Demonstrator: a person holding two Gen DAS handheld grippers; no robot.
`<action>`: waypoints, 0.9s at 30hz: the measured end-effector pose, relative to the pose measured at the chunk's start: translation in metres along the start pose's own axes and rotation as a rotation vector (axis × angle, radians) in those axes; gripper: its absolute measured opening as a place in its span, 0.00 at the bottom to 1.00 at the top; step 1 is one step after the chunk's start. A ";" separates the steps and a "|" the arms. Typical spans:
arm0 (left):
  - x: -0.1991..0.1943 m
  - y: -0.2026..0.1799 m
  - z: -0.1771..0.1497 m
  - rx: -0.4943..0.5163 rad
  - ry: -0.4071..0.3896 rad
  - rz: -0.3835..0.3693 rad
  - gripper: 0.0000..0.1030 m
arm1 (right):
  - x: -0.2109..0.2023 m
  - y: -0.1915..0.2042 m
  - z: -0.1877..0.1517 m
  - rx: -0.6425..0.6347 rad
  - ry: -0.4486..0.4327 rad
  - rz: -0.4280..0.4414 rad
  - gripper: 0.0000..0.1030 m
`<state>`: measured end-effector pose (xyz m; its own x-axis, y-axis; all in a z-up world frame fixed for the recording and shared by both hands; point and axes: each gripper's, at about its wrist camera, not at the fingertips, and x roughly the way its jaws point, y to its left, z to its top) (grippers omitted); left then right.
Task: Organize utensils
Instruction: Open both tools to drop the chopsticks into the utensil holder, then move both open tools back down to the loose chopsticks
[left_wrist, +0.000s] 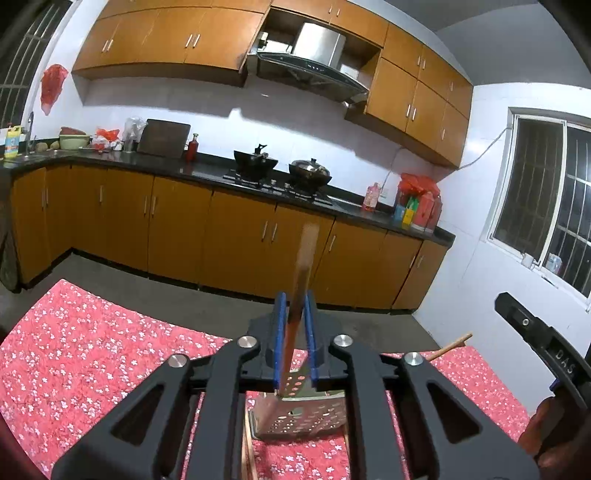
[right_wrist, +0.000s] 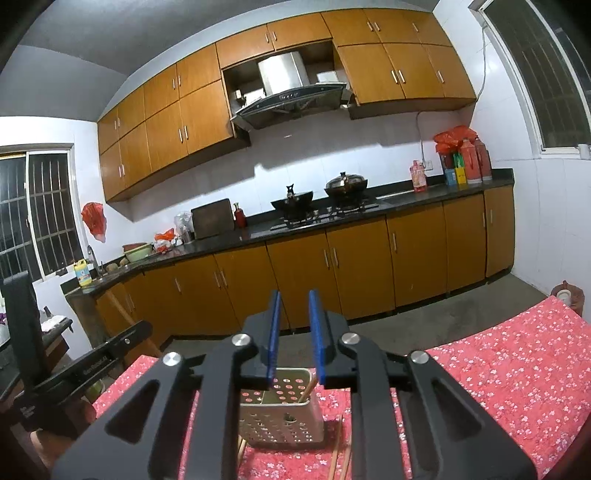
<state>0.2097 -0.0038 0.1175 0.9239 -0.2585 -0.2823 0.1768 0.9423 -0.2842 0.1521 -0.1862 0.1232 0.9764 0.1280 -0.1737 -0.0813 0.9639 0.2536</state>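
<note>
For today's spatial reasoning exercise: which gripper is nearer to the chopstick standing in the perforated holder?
Left. The left gripper has that chopstick between its pads, directly above the holder. The right gripper is empty, above the holder, with nothing between its pads.

left tool (left_wrist: 294, 314): chopsticks (left_wrist: 301, 280) between pads | perforated holder (left_wrist: 310, 417) below | floral tablecloth (left_wrist: 92, 350)

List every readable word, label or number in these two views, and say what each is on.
"DAS": on the black body of the right hand-held gripper, at the left wrist view's edge.
Print on the left hand-held gripper: blurred.
Yellow bottle label by the sink: too small.
Packages on the counter: unreadable.
</note>
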 end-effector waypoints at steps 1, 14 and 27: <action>-0.004 0.003 0.002 -0.005 -0.010 0.003 0.23 | -0.002 -0.002 0.002 0.002 -0.005 -0.001 0.17; -0.044 0.065 -0.031 -0.106 0.011 0.137 0.30 | 0.000 -0.083 -0.089 0.087 0.299 -0.220 0.22; 0.007 0.102 -0.148 -0.093 0.444 0.193 0.30 | 0.048 -0.076 -0.199 0.108 0.656 -0.148 0.12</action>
<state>0.1844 0.0591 -0.0493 0.6996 -0.1658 -0.6950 -0.0330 0.9641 -0.2633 0.1659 -0.2072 -0.0935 0.6494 0.1442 -0.7466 0.0980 0.9578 0.2703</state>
